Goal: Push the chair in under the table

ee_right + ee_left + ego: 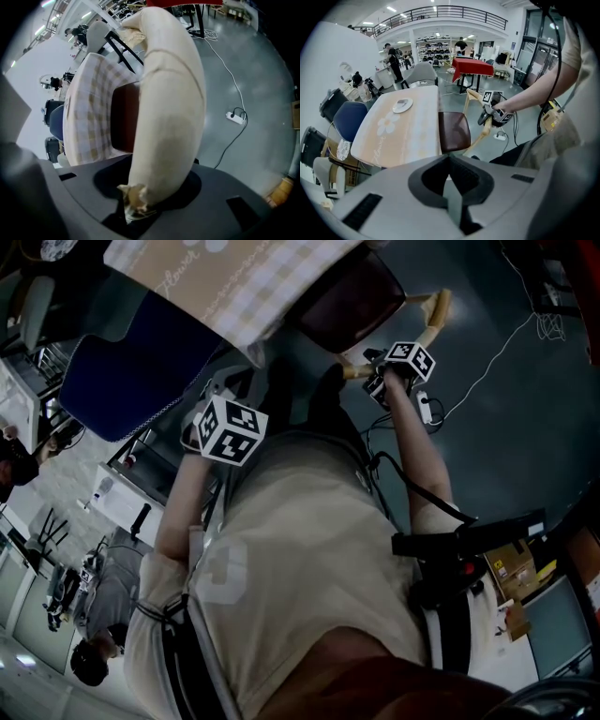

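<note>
Cream-coloured and rounded, the chair's top rail (168,117) is filling your right gripper (380,381). Its jaws are standing partway apart around the rail, and a dark gap is showing along one side. The chair (453,131) is standing at the edge of the worktop (393,140), its dark red seat lying partly beneath the checked cloth and its back out over the grey floor. You are holding your left gripper (452,192) closed and empty near your body, well apart from the chair.
</note>
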Available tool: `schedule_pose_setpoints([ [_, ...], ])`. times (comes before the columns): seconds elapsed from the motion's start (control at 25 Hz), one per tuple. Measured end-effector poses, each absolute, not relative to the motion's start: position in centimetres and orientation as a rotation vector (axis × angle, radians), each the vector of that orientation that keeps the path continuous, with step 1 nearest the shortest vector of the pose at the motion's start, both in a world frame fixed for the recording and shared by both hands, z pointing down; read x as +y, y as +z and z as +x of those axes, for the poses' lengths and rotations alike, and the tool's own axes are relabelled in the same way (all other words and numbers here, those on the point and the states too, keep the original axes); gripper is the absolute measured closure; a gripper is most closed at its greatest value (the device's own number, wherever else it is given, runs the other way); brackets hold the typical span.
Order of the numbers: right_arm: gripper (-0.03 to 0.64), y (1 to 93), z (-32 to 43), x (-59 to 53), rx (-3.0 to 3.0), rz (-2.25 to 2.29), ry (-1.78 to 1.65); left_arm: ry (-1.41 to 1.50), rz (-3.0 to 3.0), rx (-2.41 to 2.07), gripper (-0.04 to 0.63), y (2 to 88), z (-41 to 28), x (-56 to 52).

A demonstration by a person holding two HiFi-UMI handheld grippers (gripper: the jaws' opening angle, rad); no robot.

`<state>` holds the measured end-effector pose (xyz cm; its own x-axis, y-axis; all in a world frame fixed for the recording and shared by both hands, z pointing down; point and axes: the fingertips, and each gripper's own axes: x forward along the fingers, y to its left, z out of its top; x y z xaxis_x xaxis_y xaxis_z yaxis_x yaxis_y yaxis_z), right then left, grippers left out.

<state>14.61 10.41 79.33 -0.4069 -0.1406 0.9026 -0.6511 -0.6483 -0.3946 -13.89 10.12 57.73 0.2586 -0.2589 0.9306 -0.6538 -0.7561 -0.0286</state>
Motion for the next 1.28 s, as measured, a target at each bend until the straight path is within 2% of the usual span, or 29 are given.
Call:
schedule_pose_setpoints([
  [0.88,0.44,79.8,15.2,10.1,-1.116,1.52,2.093,1.505,2.181,-0.868,0.588,57.3,-16.5,12.0],
  [1.04,0.385,79.9,15.7,9.9,-1.159,1.522,1.994,1.49,2.19,-0.886,0.588,57.3,-17.5,11.8],
  [1.28,0.342,78.1,18.4,9.9,-1.13,1.688,1.86,1.435,2.244,-0.894,0.588,57.0,-18.2,10.6],
])
